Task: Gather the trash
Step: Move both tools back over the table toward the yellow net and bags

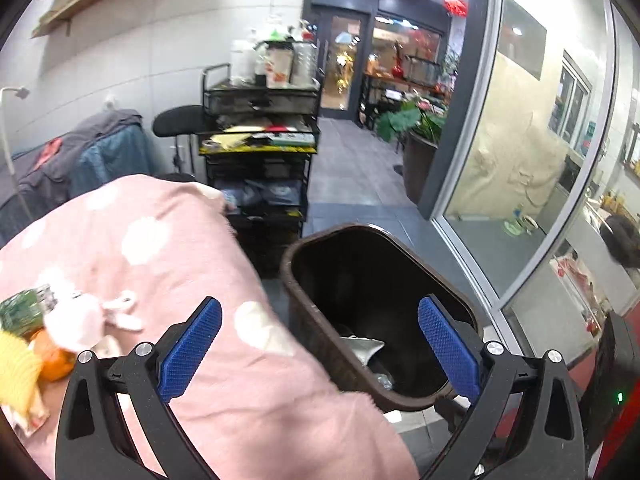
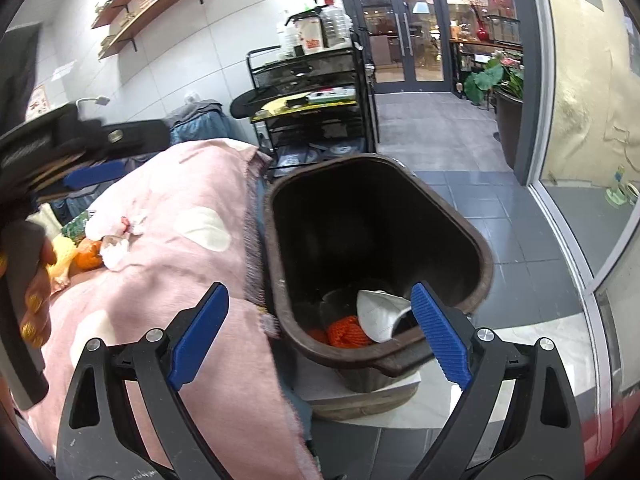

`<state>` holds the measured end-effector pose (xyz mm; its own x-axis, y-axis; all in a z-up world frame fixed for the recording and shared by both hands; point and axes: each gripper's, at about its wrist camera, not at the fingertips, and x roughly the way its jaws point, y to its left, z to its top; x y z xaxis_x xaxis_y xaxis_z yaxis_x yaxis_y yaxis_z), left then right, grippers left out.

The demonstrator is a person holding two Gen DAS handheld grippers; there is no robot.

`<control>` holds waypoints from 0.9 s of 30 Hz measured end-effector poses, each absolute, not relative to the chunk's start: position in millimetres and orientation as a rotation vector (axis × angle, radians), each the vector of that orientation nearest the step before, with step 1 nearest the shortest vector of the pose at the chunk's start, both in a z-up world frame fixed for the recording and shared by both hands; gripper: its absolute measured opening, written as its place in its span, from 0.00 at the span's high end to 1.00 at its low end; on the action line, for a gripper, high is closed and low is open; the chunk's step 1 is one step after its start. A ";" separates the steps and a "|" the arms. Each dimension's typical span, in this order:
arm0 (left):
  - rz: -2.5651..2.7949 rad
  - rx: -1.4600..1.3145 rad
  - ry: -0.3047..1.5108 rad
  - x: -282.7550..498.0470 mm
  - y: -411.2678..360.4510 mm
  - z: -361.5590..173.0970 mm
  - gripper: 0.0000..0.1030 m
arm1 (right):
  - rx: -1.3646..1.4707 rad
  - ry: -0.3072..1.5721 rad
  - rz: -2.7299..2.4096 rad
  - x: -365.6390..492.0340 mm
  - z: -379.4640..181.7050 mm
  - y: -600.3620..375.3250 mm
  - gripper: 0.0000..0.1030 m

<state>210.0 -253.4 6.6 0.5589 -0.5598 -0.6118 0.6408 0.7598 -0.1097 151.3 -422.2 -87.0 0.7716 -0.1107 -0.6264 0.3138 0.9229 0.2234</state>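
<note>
A dark brown trash bin stands on the floor beside a table draped in a pink cloth. Inside it lie a silver wrapper, a white mask and an orange net. On the cloth at the left sit crumpled tissue, an orange, a green packet and a yellow item. My left gripper is open and empty over the bin's near rim. My right gripper is open and empty above the bin. The left gripper also shows at the far left of the right wrist view.
A black wire cart with bottles and papers stands behind the table. A glass partition runs along the right. A potted plant stands by the doorway. Grey tile floor lies beyond the bin.
</note>
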 end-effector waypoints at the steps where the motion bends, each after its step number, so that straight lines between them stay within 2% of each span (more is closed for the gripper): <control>1: -0.703 0.127 0.667 208.0 -247.1 7.2 0.06 | 0.323 0.650 -0.228 153.1 -85.8 -418.9 0.11; 13: -0.535 0.097 0.581 185.1 -171.7 9.7 0.06 | 0.262 0.633 -0.093 178.2 -67.4 -370.5 0.11; 27: -0.296 -0.041 0.585 164.6 -51.8 -13.5 0.06 | 0.181 0.637 0.099 211.3 -47.2 -298.9 0.10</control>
